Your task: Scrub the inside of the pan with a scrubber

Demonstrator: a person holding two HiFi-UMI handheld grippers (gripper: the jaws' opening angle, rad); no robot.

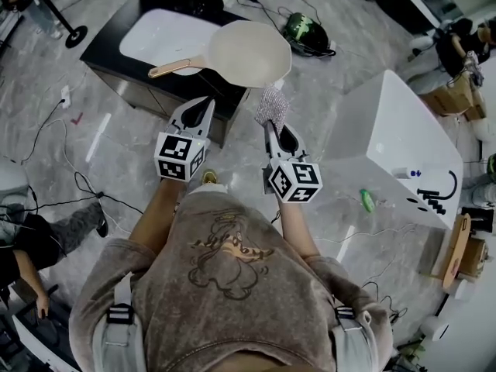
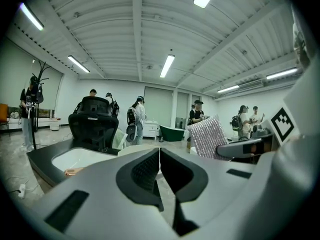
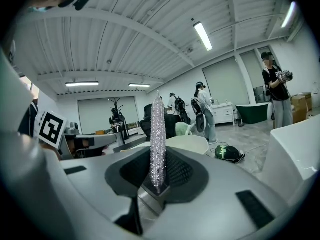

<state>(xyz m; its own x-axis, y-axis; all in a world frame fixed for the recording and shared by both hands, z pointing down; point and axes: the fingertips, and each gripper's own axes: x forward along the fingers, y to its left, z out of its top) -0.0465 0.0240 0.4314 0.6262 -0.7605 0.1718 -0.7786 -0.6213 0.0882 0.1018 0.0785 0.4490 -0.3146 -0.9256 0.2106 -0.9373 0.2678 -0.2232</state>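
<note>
The right gripper (image 3: 157,160) is clamping its jaws on a silver, glittery mesh scrubber (image 3: 158,126). It is gripping the pad by its lower edge, so the pad is standing upright and edge-on beyond the tips. I judge that this grip is leaving the broad faces free to be pressed against the pan's inside. Just beside it, the left gripper (image 2: 159,156) is showing its jaws pressed together with nothing between them. It is probably being kept free to steady the pan.

The round cream-coloured pan with a copper-toned handle (image 1: 248,53) is lying ahead of both grippers and apart from them, open side up. It seems to be resting on the black cabinet (image 1: 108,46), against the rim of the white oval basin (image 1: 155,33) set into it. The handle is pointing toward the left gripper's side, which would suit a steadying hold. No scrubbing is happening yet, since the scrubber is hanging short of the pan.

As for writing, the cubes are carrying only square black-and-white marker patterns. The person's shirt is showing a line drawing with no legible words. The black marks on the white table (image 1: 387,122) at the right are too small to read.
</note>
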